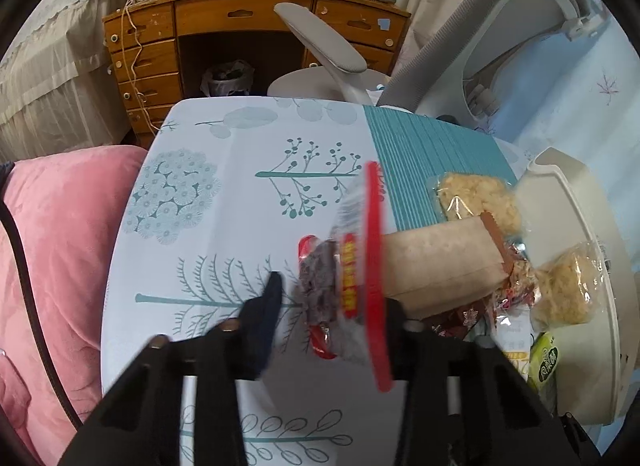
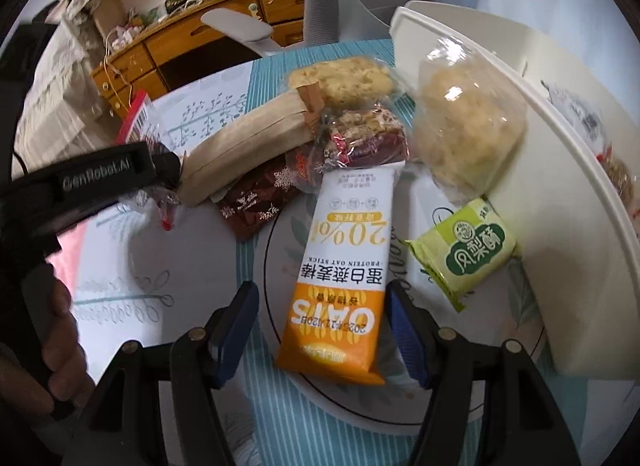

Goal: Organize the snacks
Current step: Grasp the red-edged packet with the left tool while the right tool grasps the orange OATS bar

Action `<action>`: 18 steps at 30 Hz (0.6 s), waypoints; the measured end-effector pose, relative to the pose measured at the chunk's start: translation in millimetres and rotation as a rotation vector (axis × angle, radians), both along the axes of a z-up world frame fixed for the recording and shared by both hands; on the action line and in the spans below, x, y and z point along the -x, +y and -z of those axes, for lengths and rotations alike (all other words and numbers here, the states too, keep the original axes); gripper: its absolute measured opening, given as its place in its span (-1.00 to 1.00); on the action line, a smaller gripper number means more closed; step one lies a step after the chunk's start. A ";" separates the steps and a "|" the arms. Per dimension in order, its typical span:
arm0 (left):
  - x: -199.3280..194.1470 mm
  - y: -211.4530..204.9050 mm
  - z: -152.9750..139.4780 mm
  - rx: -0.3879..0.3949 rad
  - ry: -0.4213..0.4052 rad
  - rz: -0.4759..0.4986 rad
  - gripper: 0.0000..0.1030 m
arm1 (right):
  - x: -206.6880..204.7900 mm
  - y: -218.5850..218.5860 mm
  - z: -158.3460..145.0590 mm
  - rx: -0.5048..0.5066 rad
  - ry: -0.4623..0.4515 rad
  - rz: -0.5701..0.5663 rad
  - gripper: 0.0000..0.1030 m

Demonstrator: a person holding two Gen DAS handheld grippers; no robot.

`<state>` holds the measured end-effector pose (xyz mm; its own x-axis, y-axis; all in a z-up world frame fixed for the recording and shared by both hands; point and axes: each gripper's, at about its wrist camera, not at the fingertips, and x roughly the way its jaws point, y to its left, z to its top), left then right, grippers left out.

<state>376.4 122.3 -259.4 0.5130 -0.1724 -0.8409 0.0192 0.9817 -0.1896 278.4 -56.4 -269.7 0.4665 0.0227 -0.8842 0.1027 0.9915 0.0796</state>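
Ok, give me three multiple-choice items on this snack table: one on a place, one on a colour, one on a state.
1. The green packet lies:
A. on the wooden desk
B. between the oat bar and the white tray
C. on the pink cushion

2. The oat bar's near end is:
A. blue
B. black
C. orange

3. On the right gripper, the fingers are:
A. open, either side of the oat bar
B. shut on the green packet
C. shut on the paper bag

Answers: 1 B, it sits beside the bar against the tray wall. 2 C, the printed end is orange. 3 A, a gap shows beside the bar.
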 end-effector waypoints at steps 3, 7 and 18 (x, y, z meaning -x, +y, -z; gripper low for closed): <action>0.8 -1.6 -2.0 0.004 -0.003 0.013 -0.65 | -0.3 4.3 0.4 0.045 0.006 -0.011 0.20; 1.9 -1.4 -4.3 0.006 -0.004 0.006 -0.68 | -0.2 4.9 0.0 0.101 0.010 -0.021 -0.09; 29.2 9.3 -22.3 0.030 0.032 -0.026 -0.68 | 8.4 2.3 -3.6 0.072 0.080 -0.035 -0.12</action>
<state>347.1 131.6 -237.1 0.4908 -0.1847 -0.8515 -0.0127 0.9756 -0.2190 270.0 -54.1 -266.1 0.3946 -0.0272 -0.9184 0.0706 0.9975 0.0008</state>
